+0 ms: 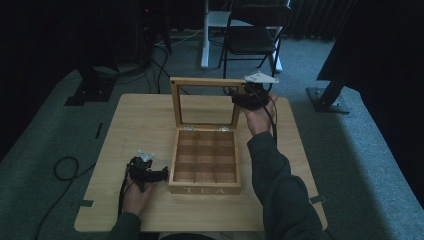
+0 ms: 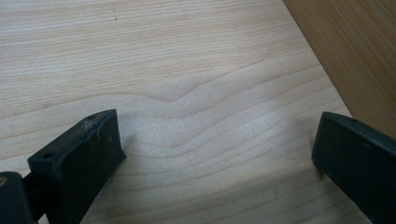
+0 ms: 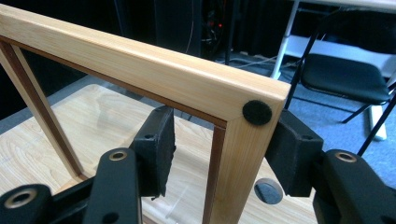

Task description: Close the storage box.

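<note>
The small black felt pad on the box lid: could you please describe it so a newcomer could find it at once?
Start at the wooden tea box in the middle of the table, then follow its upright glass-paned lid to the top corner at the right gripper. The felt pad sits on that corner's face: a round black dot, the one dark mark on pale wood.

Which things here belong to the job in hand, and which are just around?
In the job:
- tea box
- its raised lid, between the right tongs jaws
- left tongs, open on the table

Just around:
- folding chair
- floor cable
</note>
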{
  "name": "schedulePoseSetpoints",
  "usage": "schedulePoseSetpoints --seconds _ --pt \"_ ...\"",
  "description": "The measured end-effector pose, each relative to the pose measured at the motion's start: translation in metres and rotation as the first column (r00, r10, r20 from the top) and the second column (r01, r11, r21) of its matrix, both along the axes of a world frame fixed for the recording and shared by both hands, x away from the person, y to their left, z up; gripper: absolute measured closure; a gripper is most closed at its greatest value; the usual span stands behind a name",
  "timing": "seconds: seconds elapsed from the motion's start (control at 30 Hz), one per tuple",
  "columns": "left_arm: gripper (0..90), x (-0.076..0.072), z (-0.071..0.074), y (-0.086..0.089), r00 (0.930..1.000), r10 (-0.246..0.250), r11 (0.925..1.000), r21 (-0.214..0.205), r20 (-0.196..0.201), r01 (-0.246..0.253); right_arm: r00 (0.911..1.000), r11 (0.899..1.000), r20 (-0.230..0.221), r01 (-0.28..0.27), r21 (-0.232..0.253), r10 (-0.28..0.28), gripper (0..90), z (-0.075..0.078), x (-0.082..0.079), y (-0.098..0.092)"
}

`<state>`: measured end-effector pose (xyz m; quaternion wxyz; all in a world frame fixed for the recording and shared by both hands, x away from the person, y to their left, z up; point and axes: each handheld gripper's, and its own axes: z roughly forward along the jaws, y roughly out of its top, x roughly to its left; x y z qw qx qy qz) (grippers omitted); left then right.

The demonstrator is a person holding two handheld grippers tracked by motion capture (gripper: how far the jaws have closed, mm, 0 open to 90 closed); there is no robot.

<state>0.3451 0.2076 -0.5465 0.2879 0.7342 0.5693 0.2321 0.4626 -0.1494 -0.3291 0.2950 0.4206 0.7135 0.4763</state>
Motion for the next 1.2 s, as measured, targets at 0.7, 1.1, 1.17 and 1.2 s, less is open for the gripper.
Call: schedulePoseSetpoints --seconds 0.7,1.1,1.17,1.2 --pt "1.6 0.000 0.000 0.000 1.0000 0.000 1.0000 -0.001 -0.001 0.000 0.9997 0.998 -0.003 -0.023 -0.061 0.023 49.3 0.001 -0.042 -0.003" --pt "1.6 0.000 0.000 0.000 1.0000 -0.001 1.0000 0.000 -0.002 0.001 0.9990 0.997 -0.043 -0.019 -0.075 0.015 51.4 0.005 -0.052 -0.012" --pt "1.6 0.000 0.000 0.000 1.0000 -0.001 1.0000 0.000 -0.002 0.001 0.9987 0.996 -0.048 -0.024 -0.083 0.020 50.9 0.005 -0.054 -0.012" --pt "1.6 0.000 0.000 0.000 1.0000 -0.001 1.0000 0.000 -0.002 0.001 0.9985 0.996 -0.051 -0.026 -0.083 0.022 50.8 0.005 -0.055 -0.011"
